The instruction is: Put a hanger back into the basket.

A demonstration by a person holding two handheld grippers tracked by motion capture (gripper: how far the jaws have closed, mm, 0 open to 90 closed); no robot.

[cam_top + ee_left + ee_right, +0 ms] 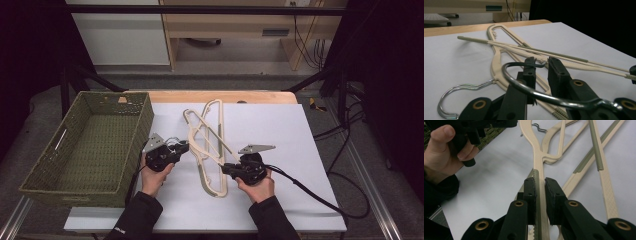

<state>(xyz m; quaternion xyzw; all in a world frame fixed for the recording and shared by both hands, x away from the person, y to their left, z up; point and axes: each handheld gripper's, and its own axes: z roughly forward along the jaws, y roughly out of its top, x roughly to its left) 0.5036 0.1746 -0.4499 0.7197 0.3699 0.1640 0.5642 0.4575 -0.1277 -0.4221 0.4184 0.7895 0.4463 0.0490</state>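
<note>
So there's a little pile of cream plastic clothes hangers (206, 145) lying crossed over each other in the middle of the white sheet (280, 135) covering the wooden counter (220, 96), with their thin metal hooks (451, 100) pointing toward the person's left. The right gripper (226, 168) is sitting at the near end of the pile, and its fingers (530, 195) are pinching the flat cream bar of one hanger (539, 170) from both sides, with the ribbed grey-green strip on that bar running right between the pads. The left gripper (184, 146) is hanging out at the hook side of the pile, just beside the woven green rectangular basket (90, 145) that's standing on the left part of the counter. Its fingers (530, 72) are standing fairly narrow, with a dark wire hook (524, 65) arcing across in front of them in the left gripper view; honestly I can't tell whether the pads are actually pressing on that wire or just framing it. Both of the person's hands are wrapping around the gripper bodies, dark sleeves coming in from the near edge, and a black cable (310, 192) is trailing off the right gripper across the sheet.
</note>
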